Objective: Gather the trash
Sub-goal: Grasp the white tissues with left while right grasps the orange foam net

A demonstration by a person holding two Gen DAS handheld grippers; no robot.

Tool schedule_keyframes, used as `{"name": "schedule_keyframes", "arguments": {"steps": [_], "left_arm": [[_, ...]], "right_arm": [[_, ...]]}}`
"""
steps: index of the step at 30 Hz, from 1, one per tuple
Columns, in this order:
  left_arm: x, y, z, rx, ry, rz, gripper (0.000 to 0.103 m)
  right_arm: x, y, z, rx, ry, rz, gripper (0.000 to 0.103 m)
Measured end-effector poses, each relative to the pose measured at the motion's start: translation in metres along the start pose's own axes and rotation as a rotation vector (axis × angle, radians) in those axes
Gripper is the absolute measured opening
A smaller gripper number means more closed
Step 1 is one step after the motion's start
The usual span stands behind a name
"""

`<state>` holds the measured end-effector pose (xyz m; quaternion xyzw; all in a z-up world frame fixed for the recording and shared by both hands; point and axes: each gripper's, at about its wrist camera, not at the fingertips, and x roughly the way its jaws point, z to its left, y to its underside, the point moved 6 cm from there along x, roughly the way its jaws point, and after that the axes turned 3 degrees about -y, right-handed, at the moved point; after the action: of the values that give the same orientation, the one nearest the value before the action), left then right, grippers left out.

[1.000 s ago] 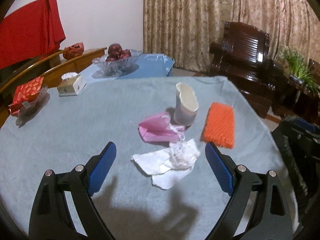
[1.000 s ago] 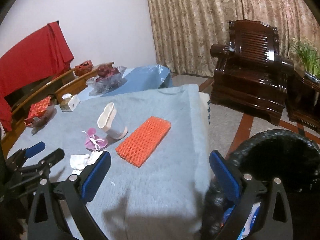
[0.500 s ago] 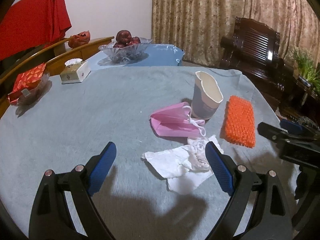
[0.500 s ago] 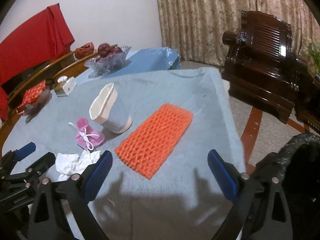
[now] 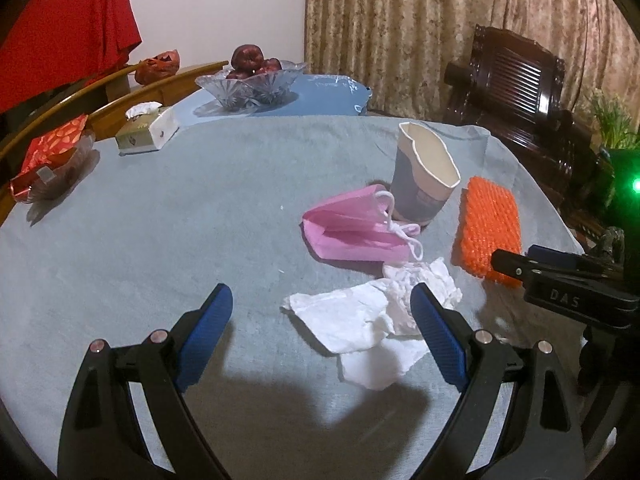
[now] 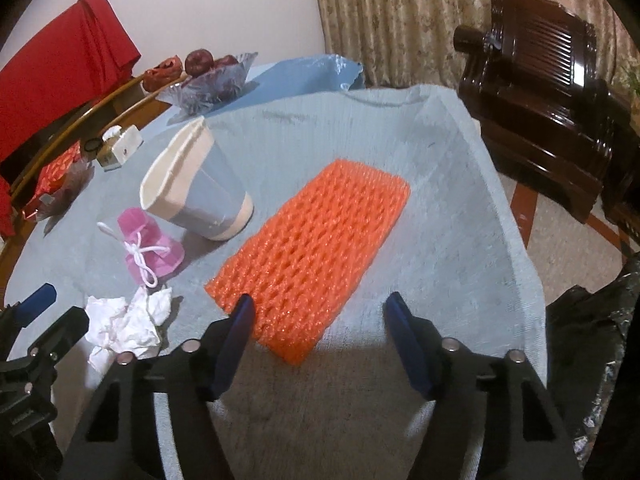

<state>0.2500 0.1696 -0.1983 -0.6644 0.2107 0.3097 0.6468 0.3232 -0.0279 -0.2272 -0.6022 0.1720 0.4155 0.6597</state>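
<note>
Crumpled white tissue [image 5: 372,312] [image 6: 124,320] lies on the grey-blue tablecloth [image 5: 160,220], partly between the fingers of my open left gripper [image 5: 320,320]. Behind it lie a pink face mask [image 5: 352,232] [image 6: 150,244], a squashed paper cup [image 5: 424,184] [image 6: 200,196] and an orange foam net [image 5: 488,228] [image 6: 316,248]. My right gripper [image 6: 320,320] is open and empty, with the near end of the orange net between its fingers. It also shows at the right of the left wrist view [image 5: 560,280].
A tissue box [image 5: 146,134], a glass fruit bowl [image 5: 252,84] and red packets [image 5: 48,152] stand at the table's far left. A black trash bag [image 6: 600,340] hangs off the right edge. A dark wooden armchair [image 6: 540,80] stands beyond.
Both grippers have moved forward over the table. The right gripper has come from beside the trash bag up to the orange net and narrowed its opening.
</note>
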Motion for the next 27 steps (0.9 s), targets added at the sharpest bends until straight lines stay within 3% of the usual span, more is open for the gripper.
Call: {"name": "schedule_keyframes", "arguments": {"steps": [4, 9, 14, 20, 22, 27], "left_arm": [[0.004, 0.004, -0.007, -0.001, 0.015, 0.018, 0.088], [0.01, 0.007, -0.015, 0.005, 0.031, 0.038, 0.088], [0.021, 0.015, -0.023, 0.013, 0.047, 0.083, 0.088], [0.028, 0.017, -0.033, 0.0, 0.081, 0.12, 0.087], [0.029, 0.019, -0.036, 0.001, 0.084, 0.126, 0.075], [0.023, 0.02, -0.056, 0.026, 0.151, 0.119, 0.029]], "right_arm": [[0.0, 0.002, 0.002, -0.014, -0.012, 0.006, 0.054], [0.0, 0.003, 0.006, -0.015, -0.051, 0.008, 0.03], [-0.007, 0.007, 0.005, -0.002, -0.079, 0.0, 0.023], [-0.017, 0.013, -0.001, 0.028, -0.098, -0.002, 0.022], [-0.019, 0.015, -0.003, 0.035, -0.103, 0.0, 0.022], [-0.024, 0.017, -0.005, 0.034, -0.1, 0.003, 0.022]]}}
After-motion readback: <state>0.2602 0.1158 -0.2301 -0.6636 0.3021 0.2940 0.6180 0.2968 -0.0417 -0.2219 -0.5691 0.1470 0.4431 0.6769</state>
